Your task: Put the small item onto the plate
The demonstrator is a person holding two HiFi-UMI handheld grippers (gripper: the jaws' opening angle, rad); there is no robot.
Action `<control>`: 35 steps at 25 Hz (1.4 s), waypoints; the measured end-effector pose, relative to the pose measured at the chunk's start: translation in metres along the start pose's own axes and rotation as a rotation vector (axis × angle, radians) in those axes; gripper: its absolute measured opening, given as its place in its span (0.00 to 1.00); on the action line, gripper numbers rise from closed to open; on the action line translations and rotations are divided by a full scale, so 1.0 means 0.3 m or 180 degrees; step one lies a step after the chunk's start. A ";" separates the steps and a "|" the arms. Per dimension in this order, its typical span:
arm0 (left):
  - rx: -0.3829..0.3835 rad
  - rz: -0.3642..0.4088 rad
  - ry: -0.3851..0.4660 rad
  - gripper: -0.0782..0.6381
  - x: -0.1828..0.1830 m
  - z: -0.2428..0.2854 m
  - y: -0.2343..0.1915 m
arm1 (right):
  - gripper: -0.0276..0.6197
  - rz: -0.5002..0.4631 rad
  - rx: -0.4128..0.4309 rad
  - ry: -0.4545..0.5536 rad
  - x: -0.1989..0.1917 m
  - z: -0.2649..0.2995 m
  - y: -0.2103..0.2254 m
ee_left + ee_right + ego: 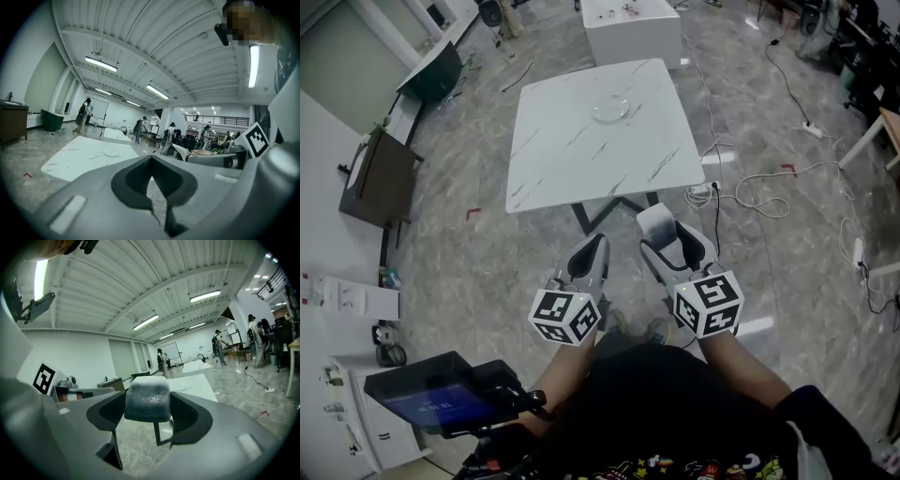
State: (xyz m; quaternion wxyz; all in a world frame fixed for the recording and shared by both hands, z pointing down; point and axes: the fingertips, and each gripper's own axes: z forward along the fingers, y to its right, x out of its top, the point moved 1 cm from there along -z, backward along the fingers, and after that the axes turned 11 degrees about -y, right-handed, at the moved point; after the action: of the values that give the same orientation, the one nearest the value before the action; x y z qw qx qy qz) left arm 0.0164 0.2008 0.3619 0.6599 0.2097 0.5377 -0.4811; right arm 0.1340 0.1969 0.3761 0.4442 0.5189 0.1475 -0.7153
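A clear glass plate [610, 110] lies on the white marble table [572, 159], toward its far side. Both grippers hang over the floor, short of the table's near edge. My right gripper [664, 232] is shut on a small pale rounded block [655, 219], which fills the space between the jaws in the right gripper view as the block [146, 392] in the gripper [147, 403]. The plate [179, 387] shows beyond it. My left gripper [592, 247] is shut and holds nothing; in its own view the gripper [151, 160] has its jaws meeting, and the plate [111, 153] lies far ahead.
A white box-like stand [633, 30] sits beyond the table. A dark cabinet [380, 178] and a green bin [433, 73] line the left wall. Cables [759, 199] trail over the floor at the right. A screen device [441, 398] is at the lower left. People stand far off.
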 end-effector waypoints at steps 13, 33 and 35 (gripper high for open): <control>-0.0073 -0.0019 0.0020 0.11 -0.007 0.046 0.050 | 0.54 -0.0045 0.0005 -0.0032 -0.022 -0.023 0.023; -0.0173 -0.0138 0.0007 0.11 0.029 0.193 -0.121 | 0.54 0.0012 -0.0053 -0.0170 0.022 0.172 0.072; -0.0193 -0.0145 0.0002 0.11 0.040 0.217 -0.153 | 0.54 0.0014 -0.0065 -0.0187 0.032 0.210 0.078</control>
State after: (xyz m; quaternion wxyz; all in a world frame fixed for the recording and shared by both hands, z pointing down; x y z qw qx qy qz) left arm 0.0094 0.1235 0.3838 0.6546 0.1775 0.5569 -0.4795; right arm 0.1134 0.1367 0.3999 0.4552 0.4935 0.1406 -0.7277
